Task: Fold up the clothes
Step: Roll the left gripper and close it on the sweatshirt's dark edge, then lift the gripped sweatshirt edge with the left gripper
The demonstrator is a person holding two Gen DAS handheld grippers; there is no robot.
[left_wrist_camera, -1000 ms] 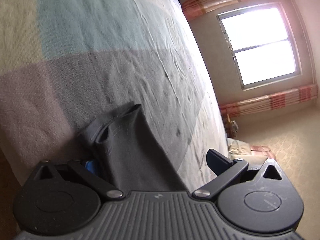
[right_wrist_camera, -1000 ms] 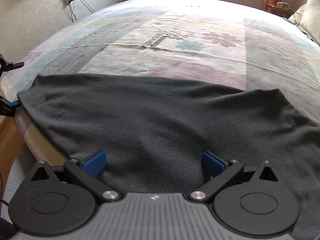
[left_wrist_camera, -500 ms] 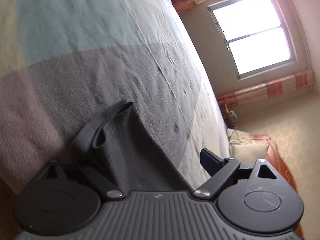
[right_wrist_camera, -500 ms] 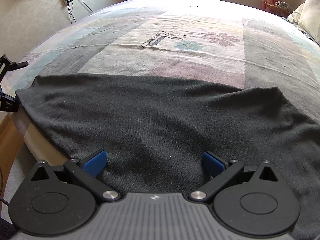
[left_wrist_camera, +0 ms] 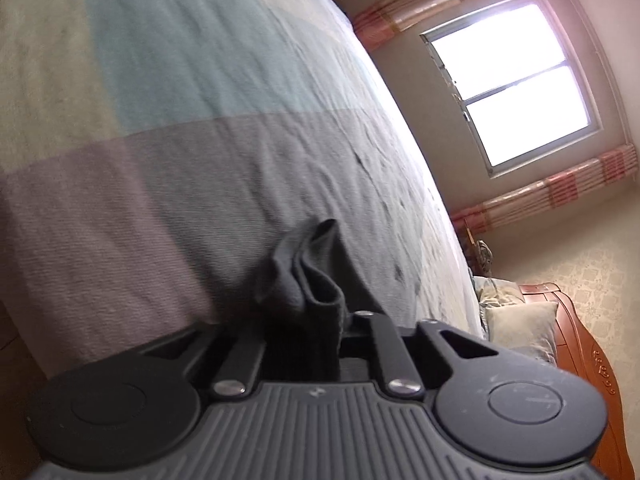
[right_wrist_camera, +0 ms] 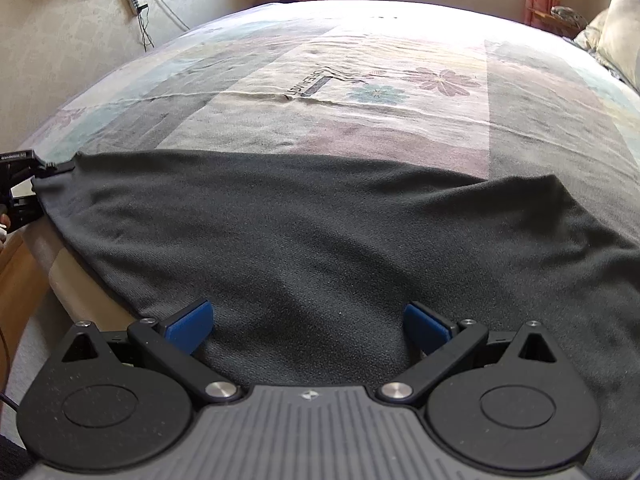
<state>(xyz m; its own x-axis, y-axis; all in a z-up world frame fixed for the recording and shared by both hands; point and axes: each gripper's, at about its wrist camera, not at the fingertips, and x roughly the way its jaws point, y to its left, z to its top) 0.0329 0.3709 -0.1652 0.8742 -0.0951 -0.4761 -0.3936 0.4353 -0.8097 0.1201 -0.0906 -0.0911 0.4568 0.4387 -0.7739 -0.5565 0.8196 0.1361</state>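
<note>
Dark cloth [right_wrist_camera: 320, 232] spread flat along near edge of bed [right_wrist_camera: 360, 92], one corner bunched and clamped in left gripper [left_wrist_camera: 320, 320], probably for lifting into a fold, right gripper [right_wrist_camera: 308, 324] low over near hem, jaws wide apart, gripping nothing.

A bed [right_wrist_camera: 400, 92] with a patchwork, flower-printed cover carries a dark garment [right_wrist_camera: 320, 240] spread flat. Pillows [right_wrist_camera: 616, 28], apparently, lie at its far end.
</note>
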